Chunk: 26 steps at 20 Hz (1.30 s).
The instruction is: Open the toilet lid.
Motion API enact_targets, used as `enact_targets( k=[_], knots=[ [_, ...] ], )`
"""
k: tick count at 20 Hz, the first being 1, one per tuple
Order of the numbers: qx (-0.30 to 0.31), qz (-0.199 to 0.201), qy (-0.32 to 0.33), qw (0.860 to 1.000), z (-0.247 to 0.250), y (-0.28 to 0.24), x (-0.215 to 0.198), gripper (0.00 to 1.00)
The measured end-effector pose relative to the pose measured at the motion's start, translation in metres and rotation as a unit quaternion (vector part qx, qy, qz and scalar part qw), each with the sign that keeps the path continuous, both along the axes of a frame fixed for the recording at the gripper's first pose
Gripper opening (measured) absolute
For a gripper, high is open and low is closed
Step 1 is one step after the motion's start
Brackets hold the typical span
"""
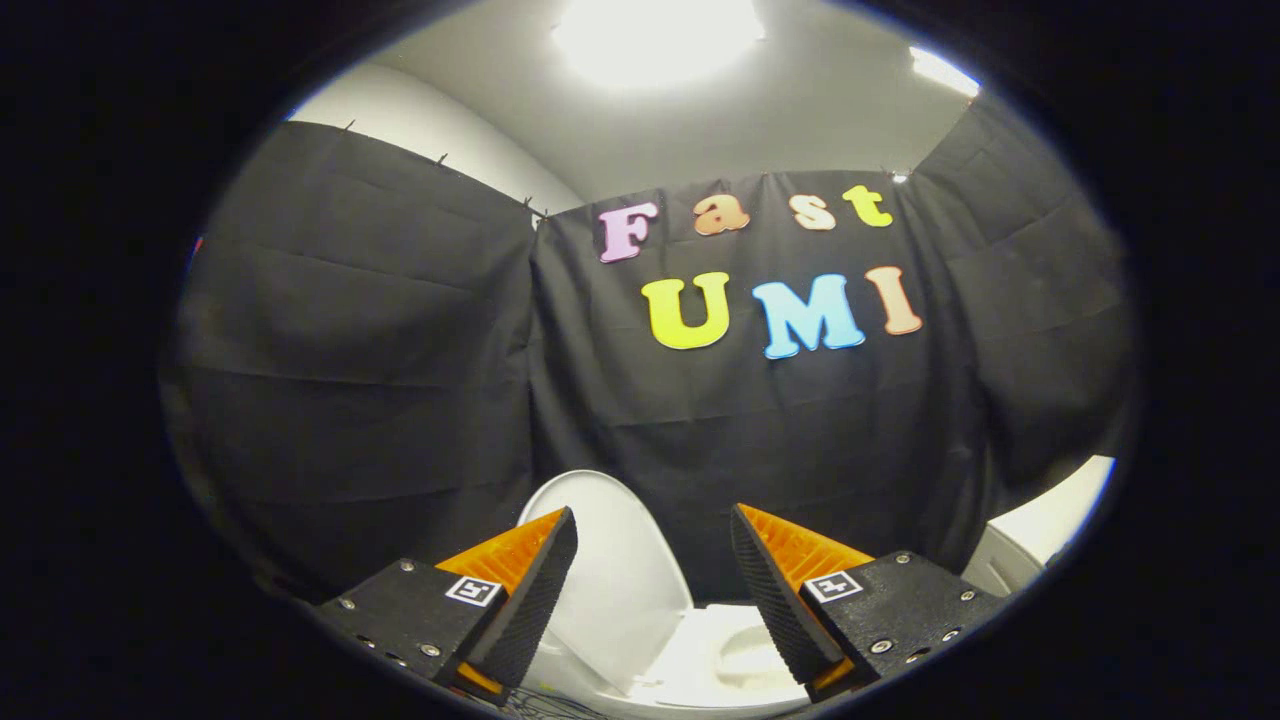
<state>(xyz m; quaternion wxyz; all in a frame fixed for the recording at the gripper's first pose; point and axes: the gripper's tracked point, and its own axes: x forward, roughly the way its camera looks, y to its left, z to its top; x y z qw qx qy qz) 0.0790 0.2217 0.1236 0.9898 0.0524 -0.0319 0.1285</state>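
The white toilet lid (615, 570) stands raised, close to upright, just beyond my two fingers and leaning back toward the black cloth. The seat and bowl (725, 655) lie exposed below and to the right of the lid, showing in the gap between the fingers. My gripper (652, 525) is open, its fingers wide apart with nothing between them. The left fingertip (545, 575) overlaps the lid's left edge in the view; whether it touches the lid I cannot tell.
Black cloth walls (380, 350) close the booth behind and on both sides of the toilet. A white object (1050, 525), partly hidden, sits at the right beyond the right finger. A bright ceiling light (655, 35) shines overhead.
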Motion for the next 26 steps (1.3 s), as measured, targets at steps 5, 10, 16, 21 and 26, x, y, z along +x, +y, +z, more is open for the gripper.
enact_targets(
  k=[5,10,16,21,26],
  knots=[
    [-0.032,-0.036,-0.022,0.999,-0.017,-0.070,-0.018,0.95],
    [-0.068,-0.083,-0.017,0.994,-0.044,-0.128,-0.043,0.95],
    [-0.056,-0.116,0.016,0.991,-0.091,-0.167,-0.060,0.96],
    [-0.060,-0.114,0.015,0.992,-0.108,-0.162,-0.061,0.96],
    [-0.076,-0.111,0.032,0.990,-0.126,-0.160,-0.059,0.96]
  ],
)
